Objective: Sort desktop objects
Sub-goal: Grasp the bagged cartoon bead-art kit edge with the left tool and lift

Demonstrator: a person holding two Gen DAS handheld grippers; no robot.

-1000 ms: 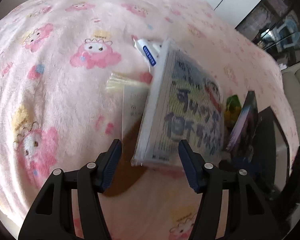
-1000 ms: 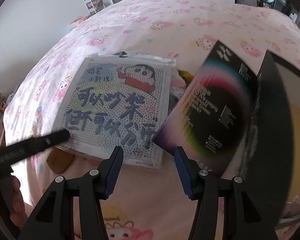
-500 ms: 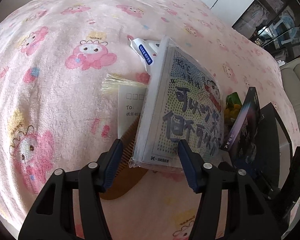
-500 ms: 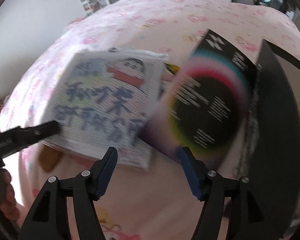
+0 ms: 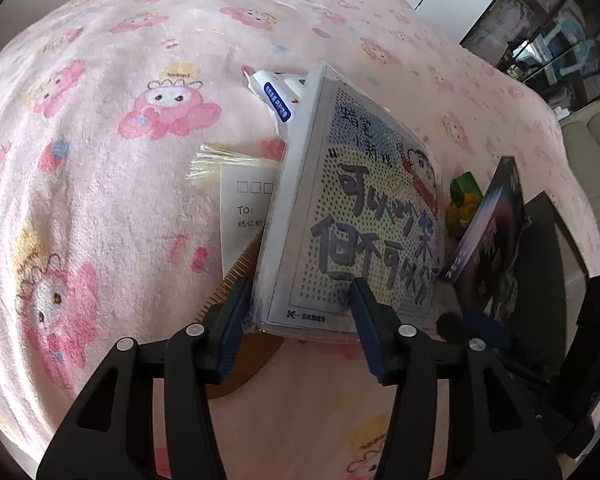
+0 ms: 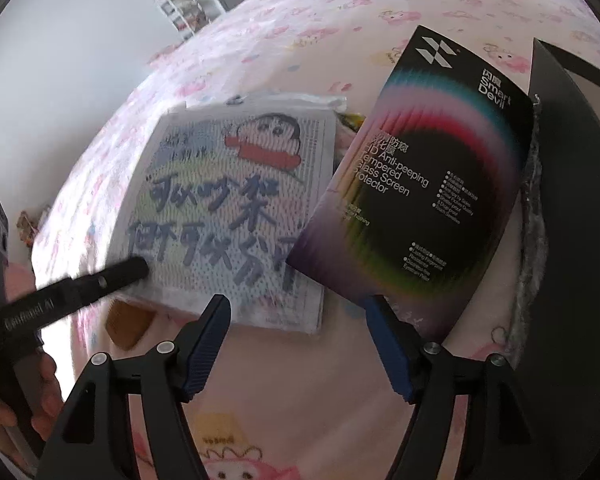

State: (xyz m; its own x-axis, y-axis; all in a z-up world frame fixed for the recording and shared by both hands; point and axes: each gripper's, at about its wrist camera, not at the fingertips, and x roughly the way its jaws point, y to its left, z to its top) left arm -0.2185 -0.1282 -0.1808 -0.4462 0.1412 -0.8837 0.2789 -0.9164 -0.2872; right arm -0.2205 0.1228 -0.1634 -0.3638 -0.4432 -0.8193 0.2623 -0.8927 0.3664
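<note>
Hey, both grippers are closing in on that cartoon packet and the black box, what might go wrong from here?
1. The left gripper is open around the cartoon packet, whose raised corner rests on a wooden comb and a postcard; lifting may drag them along.
2. The screen protector box leans over the packet's edge and may topple if the packet moves.
3. The right gripper works close by, so the fingers might collide.

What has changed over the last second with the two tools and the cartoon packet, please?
The left tool has moved forward so its open fingers now straddle the near corner of the cartoon packet, without clamping it. The right tool has edged toward the screen protector box, also open. The comb, card and tube stayed put.
</note>
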